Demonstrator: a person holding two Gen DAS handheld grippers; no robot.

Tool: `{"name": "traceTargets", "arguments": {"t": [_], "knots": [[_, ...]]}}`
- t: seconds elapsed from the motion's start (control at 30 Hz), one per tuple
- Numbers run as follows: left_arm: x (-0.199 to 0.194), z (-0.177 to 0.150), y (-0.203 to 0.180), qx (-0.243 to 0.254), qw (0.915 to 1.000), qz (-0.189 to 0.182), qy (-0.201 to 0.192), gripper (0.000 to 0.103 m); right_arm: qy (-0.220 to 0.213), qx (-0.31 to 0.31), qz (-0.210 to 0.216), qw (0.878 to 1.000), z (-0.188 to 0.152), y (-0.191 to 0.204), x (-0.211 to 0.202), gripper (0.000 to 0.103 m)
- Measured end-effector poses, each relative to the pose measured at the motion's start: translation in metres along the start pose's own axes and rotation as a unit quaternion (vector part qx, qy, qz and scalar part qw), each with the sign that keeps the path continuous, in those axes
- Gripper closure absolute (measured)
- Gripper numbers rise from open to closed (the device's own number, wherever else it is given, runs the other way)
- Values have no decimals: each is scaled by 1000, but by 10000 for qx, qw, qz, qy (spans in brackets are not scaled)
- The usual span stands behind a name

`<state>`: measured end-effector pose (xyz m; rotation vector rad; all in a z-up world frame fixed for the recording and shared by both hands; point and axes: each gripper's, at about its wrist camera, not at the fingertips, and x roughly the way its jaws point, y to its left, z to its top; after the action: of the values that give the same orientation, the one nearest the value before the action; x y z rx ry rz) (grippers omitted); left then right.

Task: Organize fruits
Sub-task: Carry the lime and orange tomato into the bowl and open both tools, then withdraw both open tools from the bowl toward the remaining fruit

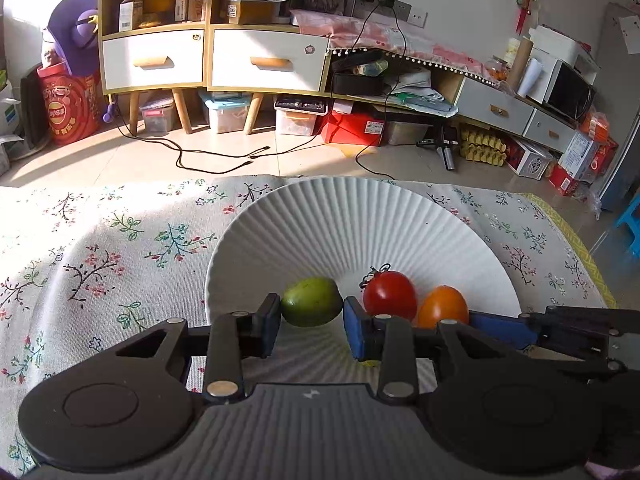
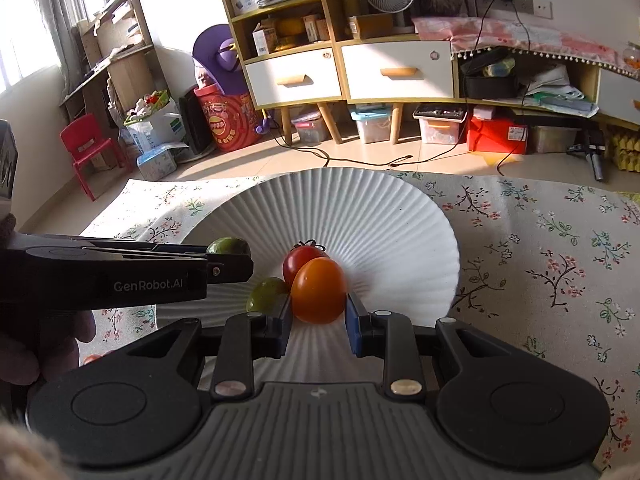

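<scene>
Sunlit floral bench cloth [image 1: 120, 240] is carrying the ribbed plate [image 1: 340, 216] while I'm pinching two small, smooth, squashable fruits across their middles: left tongs [image 1: 312, 322] grasping the green fruit [image 1: 311, 301], right tongs [image 2: 318, 320] clenching the orange one [image 2: 318, 290].

Your left gripper's [image 2: 224, 256] black body covers most of the small green fruit [image 2: 228, 245] it carries in the right wrist view — only its top shows. The ribbed white plate's [image 1: 360, 216] near rim is hidden behind both grippers, and a second olive-green fruit [image 2: 267, 293] is half hidden by a blue pad.
</scene>
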<state>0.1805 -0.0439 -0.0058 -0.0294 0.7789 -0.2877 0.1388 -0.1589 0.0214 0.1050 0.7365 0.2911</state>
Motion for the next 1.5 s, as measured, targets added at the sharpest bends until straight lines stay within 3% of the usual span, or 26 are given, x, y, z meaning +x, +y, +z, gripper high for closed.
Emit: {"name": "traceTargets", "arguments": {"t": [0.5,0.53,0.67,0.83,1.1,1.5], "knots": [[-1,5,0,24,10000,-49,-30,62,78,-67,41,9999,4,3,0,74],[-3,6,0,37,10000,-48,-52,60,59,-49,31,10000,4,4,-1,74],[-14,6,0,78,9998,-46,-164,49,-15,29,10,10000,4,6,-8,56],[-31,3,6,9,9995,41,-298,37,-9,42,-27,10000,3,8,-15,47],[-61,-16,11,57,9990,298,-330,23,-36,3,-210,9998,-3,15,-33,38],[-97,-38,8,-18,9982,478,-358,11,-37,17,-265,9996,-13,27,-53,28]]}}
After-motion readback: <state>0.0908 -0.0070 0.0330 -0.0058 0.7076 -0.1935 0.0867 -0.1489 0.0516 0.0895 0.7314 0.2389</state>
